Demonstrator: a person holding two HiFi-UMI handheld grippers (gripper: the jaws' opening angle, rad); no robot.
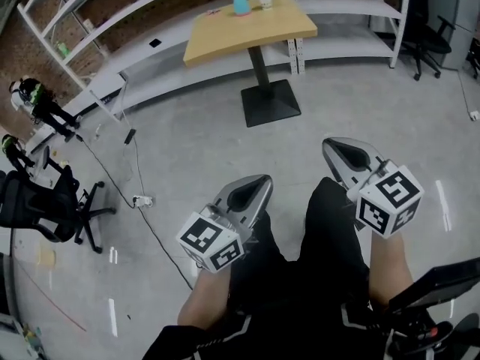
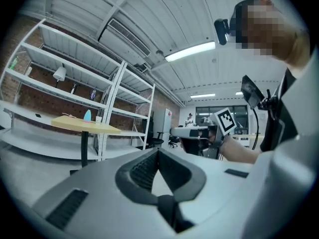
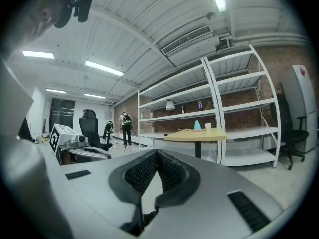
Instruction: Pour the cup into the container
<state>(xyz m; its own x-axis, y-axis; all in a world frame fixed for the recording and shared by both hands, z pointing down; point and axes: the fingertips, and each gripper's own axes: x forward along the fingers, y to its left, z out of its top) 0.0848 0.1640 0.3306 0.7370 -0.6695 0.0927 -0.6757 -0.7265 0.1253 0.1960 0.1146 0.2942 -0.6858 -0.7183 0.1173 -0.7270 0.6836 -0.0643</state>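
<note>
Left tool (image 1: 262,180) and right tool (image 1: 328,145) are both clenched on nothing. Cup (image 1: 265,0) and blue container (image 1: 240,4) stand side by side on the tabletop (image 1: 247,34), well apart from both tools. Contents indiscernible.

Far table (image 1: 247,30) and cup (image 1: 265,0), all views

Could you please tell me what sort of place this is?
Probably a workshop or lab space: long white shelves line a brick wall, the floor is bare concrete, and office chairs stand about.
</note>
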